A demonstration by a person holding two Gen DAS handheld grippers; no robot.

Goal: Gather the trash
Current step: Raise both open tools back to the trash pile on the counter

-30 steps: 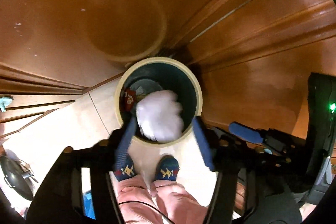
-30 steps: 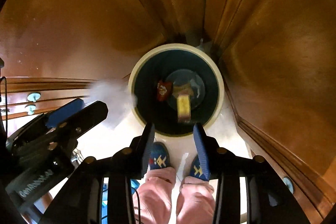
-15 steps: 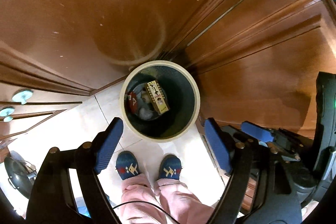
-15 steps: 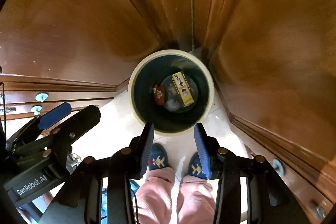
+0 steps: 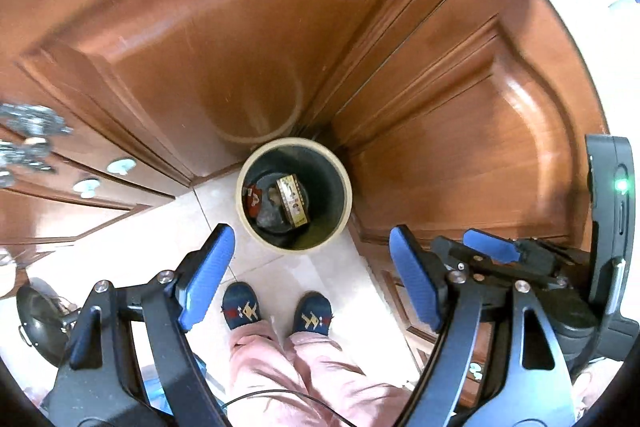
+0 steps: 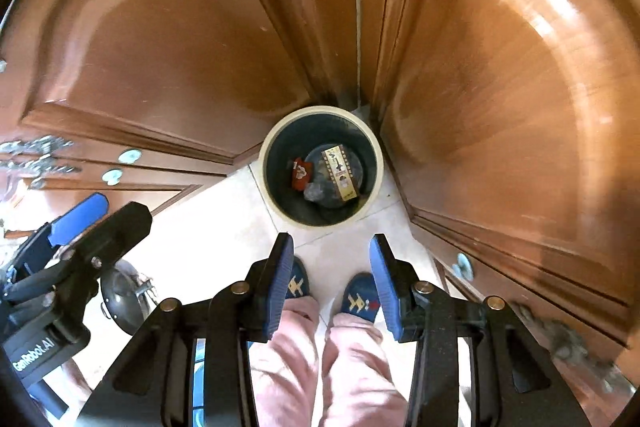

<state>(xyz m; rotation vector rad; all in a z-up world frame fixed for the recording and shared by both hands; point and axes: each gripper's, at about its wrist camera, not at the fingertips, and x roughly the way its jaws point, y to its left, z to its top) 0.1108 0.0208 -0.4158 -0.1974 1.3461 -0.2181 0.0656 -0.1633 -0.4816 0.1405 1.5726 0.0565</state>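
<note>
A round cream-rimmed trash bin (image 5: 347, 187) (image 6: 272, 195) stands on the tiled floor in a corner of wooden cabinets. Inside lie a yellow patterned box (image 5: 293, 199) (image 6: 340, 171), a red wrapper (image 5: 253, 198) (image 6: 300, 174) and a grey crumpled wad (image 5: 271, 215) (image 6: 314, 191). My left gripper (image 5: 310, 275) is open and empty, high above the bin's near side. My right gripper (image 6: 331, 281) is open and empty, also well above the bin. Each gripper shows in the other's view: the right (image 5: 492, 251), the left (image 6: 80, 219).
Brown wooden cabinet doors (image 5: 200, 47) (image 6: 500, 87) close in the bin on the far and right sides. The person's blue slippers (image 5: 276, 311) and pink trousers (image 6: 320, 359) stand just before the bin. A dark wok (image 5: 38, 319) (image 6: 124, 295) lies on the floor at left.
The white wad left my left gripper and dropped into the bin, and a yellow box fell in too. The left gripper has opened wider. Both grippers have risen away from the bin.
</note>
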